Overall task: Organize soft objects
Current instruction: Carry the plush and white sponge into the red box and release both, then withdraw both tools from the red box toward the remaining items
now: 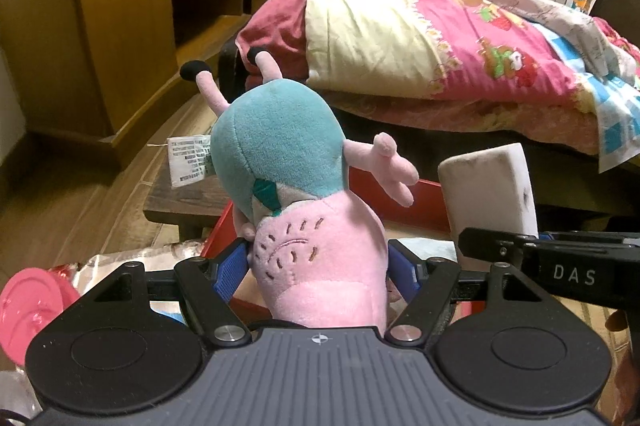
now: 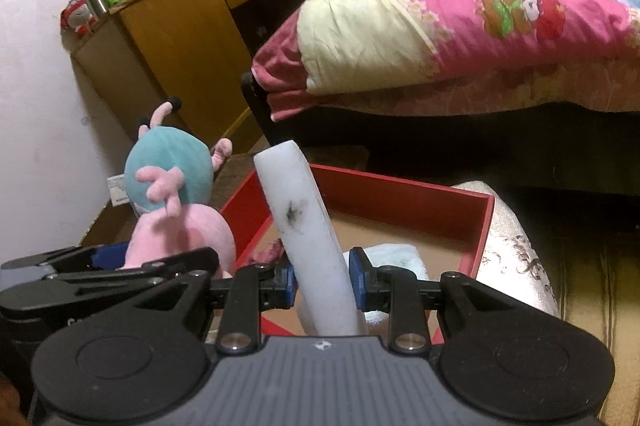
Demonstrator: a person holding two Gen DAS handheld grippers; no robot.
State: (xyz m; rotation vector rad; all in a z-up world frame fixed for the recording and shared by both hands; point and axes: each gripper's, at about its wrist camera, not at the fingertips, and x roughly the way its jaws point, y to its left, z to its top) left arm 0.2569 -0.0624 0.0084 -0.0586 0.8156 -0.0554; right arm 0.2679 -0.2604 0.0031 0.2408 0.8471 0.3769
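Note:
My left gripper (image 1: 320, 266) is shut on the head of a pink pig plush toy in a teal dress (image 1: 288, 161), held upside down with its legs up, over the left edge of a red box (image 1: 424, 201). The plush also shows in the right wrist view (image 2: 172, 181). My right gripper (image 2: 323, 278) is shut on a white foam block (image 2: 308, 226) with a dark smudge, held upright over the red box (image 2: 404, 193). The block also shows in the left wrist view (image 1: 488, 189). A light blue cloth (image 2: 396, 254) lies inside the box.
A bed with a pink quilt (image 1: 460, 33) stands behind the box. A wooden cabinet (image 1: 120, 25) stands at the left. A pink round lid (image 1: 32, 302) and a shiny bag (image 1: 132, 258) lie at the lower left. A silver patterned cushion (image 2: 516, 246) sits right of the box.

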